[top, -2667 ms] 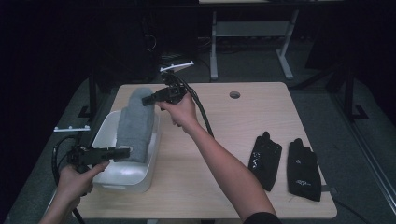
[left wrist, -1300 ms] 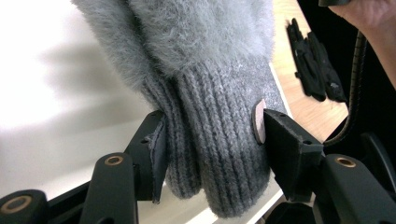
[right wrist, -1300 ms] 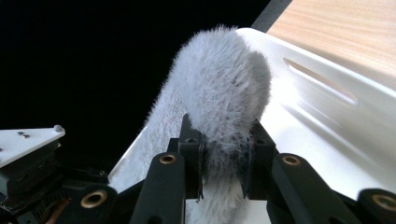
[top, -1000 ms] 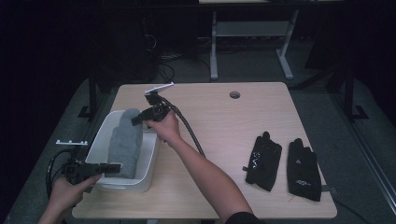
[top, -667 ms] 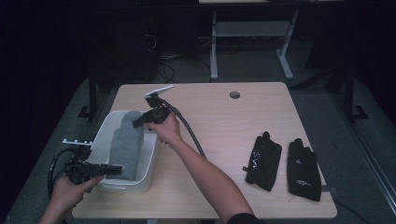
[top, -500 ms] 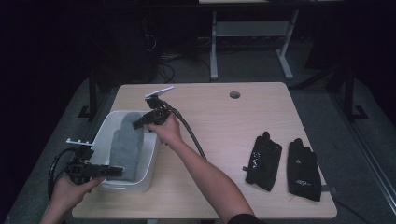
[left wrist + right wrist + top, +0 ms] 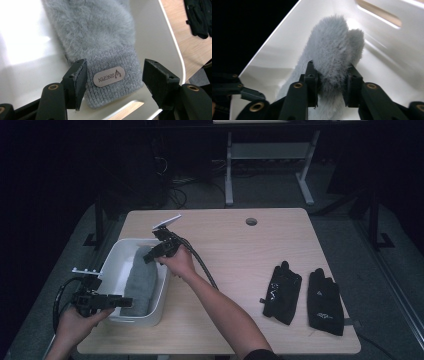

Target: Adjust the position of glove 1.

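Soft, light, limp glove [image 7: 140, 280] in bin [image 7: 161, 292]: right tool [image 7: 331, 82] pinching fluffy fingertips, left tool [image 7: 113, 80] wide at knit cuff, best grip there.

This looks like a lab or studio set up for recording handling work, not a home. A plain light-wood counter [image 7: 240, 270] with a round cable hole [image 7: 251, 221] stands alone on a grey carpeted floor [image 7: 400, 285], and the surroundings are kept dark. Behind it stands the white metal frame of another table [image 7: 265, 155], with loose cables [image 7: 175, 195] lying on the floor near its legs. Dark stands [image 7: 372, 215] flank the counter at both sides. The few things on it, a white plastic bin [image 7: 115, 265] and a pair of black gloves [image 7: 305, 295], are laid out sparsely, like props.
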`<state>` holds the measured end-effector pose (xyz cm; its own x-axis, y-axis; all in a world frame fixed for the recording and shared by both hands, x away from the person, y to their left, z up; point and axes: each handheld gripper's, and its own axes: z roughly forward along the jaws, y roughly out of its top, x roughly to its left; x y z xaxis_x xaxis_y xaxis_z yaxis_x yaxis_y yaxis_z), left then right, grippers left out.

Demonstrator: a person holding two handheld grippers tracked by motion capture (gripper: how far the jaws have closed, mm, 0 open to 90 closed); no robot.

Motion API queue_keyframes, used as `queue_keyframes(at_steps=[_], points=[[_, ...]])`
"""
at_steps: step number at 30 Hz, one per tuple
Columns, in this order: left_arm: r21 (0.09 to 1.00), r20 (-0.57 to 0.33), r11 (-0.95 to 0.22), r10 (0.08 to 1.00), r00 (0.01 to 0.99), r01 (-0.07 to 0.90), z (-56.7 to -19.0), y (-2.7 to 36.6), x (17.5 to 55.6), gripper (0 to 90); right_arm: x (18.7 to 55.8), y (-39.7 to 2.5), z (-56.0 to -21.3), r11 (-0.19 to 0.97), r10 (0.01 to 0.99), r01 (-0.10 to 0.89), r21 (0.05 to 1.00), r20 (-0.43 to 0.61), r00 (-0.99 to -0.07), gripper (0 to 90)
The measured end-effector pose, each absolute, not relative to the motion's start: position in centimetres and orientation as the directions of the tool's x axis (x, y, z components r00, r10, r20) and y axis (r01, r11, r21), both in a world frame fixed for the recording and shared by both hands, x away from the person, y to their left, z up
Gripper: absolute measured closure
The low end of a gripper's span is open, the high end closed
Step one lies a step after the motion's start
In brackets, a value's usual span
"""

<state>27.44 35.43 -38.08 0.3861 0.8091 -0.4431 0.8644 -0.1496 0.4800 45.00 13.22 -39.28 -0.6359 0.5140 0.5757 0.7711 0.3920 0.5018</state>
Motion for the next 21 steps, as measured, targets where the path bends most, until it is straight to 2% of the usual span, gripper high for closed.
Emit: queue_keyframes(at_steps=[11,21], points=[[0.530,-0.446,-0.112,0.806,0.389,0.840,-37.2,35.5,27.5,36.3,45.5,11.9,-38.2,0.349,0.536,0.776,0.526,0.567,-0.626,57.1],[0.574,-0.463,-0.078,0.790,0.402,0.815,-36.0,35.3,27.5,33.4,45.7,9.7,-36.7,0.303,0.486,0.773,0.558,0.607,-0.629,51.0]])
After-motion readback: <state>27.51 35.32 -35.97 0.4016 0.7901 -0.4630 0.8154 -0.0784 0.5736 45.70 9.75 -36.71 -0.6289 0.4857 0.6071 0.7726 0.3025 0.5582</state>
